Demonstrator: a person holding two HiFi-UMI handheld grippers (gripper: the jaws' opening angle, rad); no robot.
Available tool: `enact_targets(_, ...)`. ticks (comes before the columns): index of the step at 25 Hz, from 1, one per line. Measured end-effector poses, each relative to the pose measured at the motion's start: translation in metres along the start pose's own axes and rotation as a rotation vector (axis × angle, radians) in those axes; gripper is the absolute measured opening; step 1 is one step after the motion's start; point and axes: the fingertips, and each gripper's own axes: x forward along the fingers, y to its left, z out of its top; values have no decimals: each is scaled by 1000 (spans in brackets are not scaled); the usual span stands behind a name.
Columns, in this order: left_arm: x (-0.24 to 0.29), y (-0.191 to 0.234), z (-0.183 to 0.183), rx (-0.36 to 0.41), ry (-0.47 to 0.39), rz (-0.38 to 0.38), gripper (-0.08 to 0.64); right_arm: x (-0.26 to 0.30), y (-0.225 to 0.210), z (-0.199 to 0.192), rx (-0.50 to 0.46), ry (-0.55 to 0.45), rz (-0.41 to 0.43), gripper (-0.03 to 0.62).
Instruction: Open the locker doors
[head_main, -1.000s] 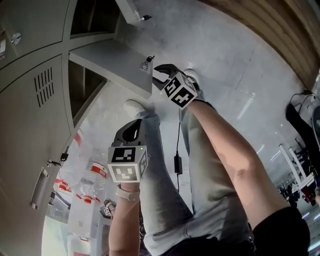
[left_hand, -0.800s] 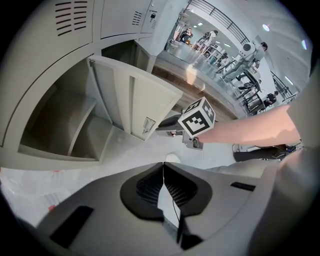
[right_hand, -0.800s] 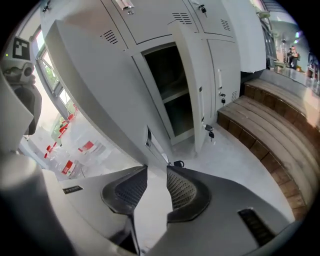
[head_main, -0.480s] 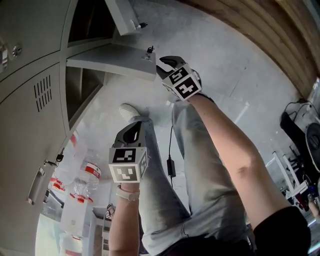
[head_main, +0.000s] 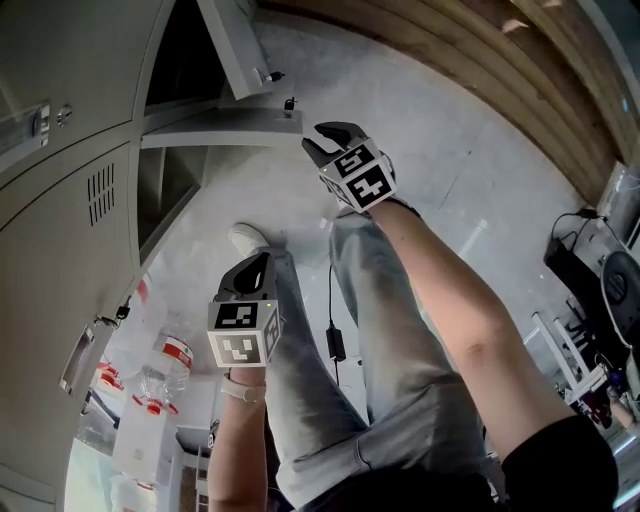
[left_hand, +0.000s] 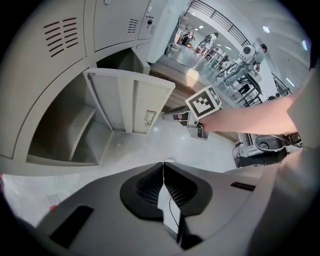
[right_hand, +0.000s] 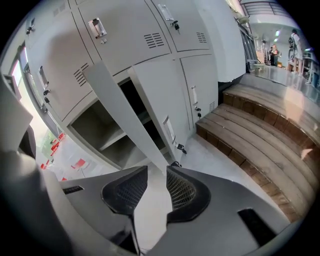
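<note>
Grey lockers (head_main: 60, 230) fill the left of the head view, and two lower doors stand open. My right gripper (head_main: 318, 148) is at the free edge of the nearer open door (head_main: 225, 128), by its key lock (head_main: 289, 103). In the right gripper view that door's edge (right_hand: 117, 105) runs down between the jaws, and the gripper (right_hand: 156, 172) is shut on it. The second open door (right_hand: 167, 107) stands just behind. My left gripper (head_main: 247, 278) hangs lower over the person's leg, shut and empty. The left gripper (left_hand: 163, 165) view shows the open compartment (left_hand: 70, 135).
Packs of water bottles (head_main: 160, 385) lie on the floor below the closed locker with a handle (head_main: 78, 358). Wooden steps (right_hand: 260, 135) rise to the right of the lockers. A black cable (head_main: 335, 340) trails by the legs. Equipment stands at far right (head_main: 600, 290).
The right gripper stays on the door edge, and the door now looks more edge-on, swung farther out. The head view has shifted; the left gripper has barely moved.
</note>
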Motion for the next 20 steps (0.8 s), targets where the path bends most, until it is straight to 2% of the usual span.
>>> enact_targets(7,-30,-13,39,30,-87,3,18,-67,16,42,1,-54,14,68)
enact_targets(13,-72,-33,85,23,-182,-22,18,-131,37,81,10,-73,12,44)
enact_targets(20,-143,-57,147,34,-329,-25,18,-210,67,146,-40,-136,22,37)
